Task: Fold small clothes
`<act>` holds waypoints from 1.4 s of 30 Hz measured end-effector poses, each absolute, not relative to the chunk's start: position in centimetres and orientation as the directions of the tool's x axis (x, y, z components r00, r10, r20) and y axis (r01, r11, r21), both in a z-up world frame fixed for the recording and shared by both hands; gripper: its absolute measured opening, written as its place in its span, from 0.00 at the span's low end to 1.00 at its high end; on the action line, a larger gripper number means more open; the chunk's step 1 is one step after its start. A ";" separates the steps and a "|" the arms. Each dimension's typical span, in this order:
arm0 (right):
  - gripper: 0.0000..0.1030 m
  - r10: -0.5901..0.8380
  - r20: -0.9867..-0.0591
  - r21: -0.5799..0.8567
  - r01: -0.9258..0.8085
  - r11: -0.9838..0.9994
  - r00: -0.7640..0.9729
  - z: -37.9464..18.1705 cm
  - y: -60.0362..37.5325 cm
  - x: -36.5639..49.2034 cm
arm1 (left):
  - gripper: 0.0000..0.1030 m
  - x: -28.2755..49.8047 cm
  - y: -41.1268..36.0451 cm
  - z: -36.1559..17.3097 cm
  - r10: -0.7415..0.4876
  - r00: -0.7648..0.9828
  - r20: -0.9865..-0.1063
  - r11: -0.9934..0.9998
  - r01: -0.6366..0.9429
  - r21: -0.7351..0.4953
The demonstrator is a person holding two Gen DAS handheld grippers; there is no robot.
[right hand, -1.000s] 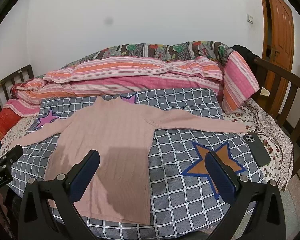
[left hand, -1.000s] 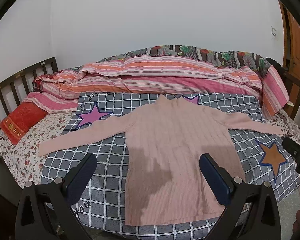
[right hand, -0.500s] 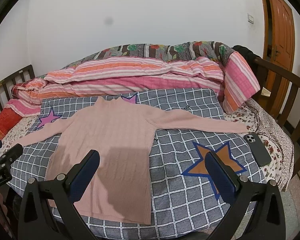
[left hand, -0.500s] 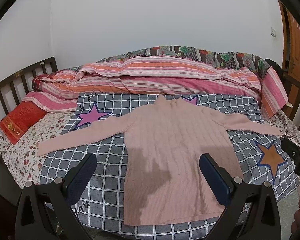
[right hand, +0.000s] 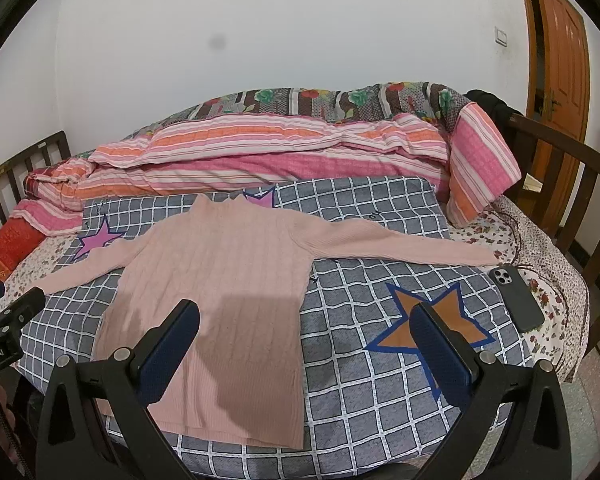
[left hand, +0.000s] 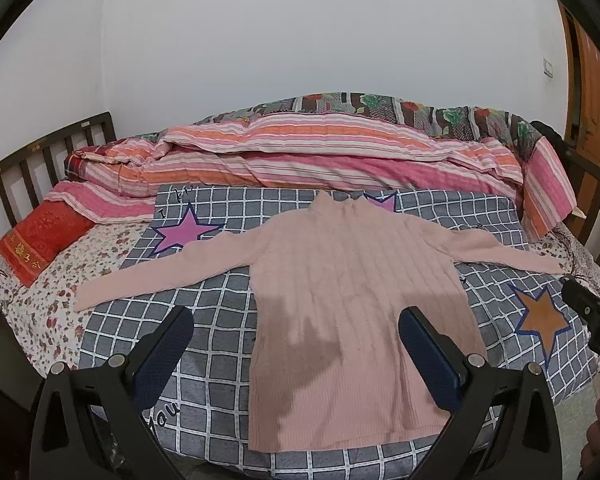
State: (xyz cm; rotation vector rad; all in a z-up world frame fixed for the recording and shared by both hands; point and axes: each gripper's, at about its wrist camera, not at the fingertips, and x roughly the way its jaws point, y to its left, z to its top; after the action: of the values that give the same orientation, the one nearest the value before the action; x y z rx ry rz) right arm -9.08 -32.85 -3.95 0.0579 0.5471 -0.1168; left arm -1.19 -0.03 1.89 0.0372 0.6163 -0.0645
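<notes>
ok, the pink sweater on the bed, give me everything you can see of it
The pale pink ribbed knit sweater has a high collar and long sleeves. It lies flat and unfolded, collar toward the striped pink and orange quilt, hem at the near bed edge, both sleeves spread wide. Its body rests on the grey checked blanket with stars; the sleeve ends reach the floral sheet. A shadow crosses its lower body. Nothing grips it.

Grey checked blanket [right hand: 380, 392] with star prints covers bed centre. Striped pink-orange quilt [right hand: 284, 160] bunched along 12 o'clock edge. Red cushion [left hand: 40, 240] at 9 o'clock by wooden slats. Dark phone [right hand: 516, 298] at 3 o'clock on floral sheet. Wooden door [right hand: 560, 72] at 2 o'clock.
</notes>
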 end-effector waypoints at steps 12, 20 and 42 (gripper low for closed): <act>1.00 -0.096 -0.525 -0.016 0.103 0.995 0.845 -4.3 -32.1 -5.0 | 1.00 3.1 2.1 0.3 -0.020 0.794 -0.608 1.000 0.022 -0.005; 1.00 -0.104 -0.537 -0.042 0.096 0.994 0.837 -7.7 -31.9 1.4 | 0.99 7.4 6.9 -4.8 0.017 0.749 -0.662 0.997 -0.065 -0.048; 0.98 -0.020 -0.613 -0.055 -0.018 0.998 0.790 -14.9 -27.6 13.6 | 0.74 16.7 32.1 -16.3 0.201 0.682 -0.703 0.793 -0.534 -0.292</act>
State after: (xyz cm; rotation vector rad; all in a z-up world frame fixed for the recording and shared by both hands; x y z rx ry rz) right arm 13.62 -27.64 -14.91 -0.0593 0.6599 -0.0013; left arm 16.65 32.15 -16.26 -0.5101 0.7077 0.4327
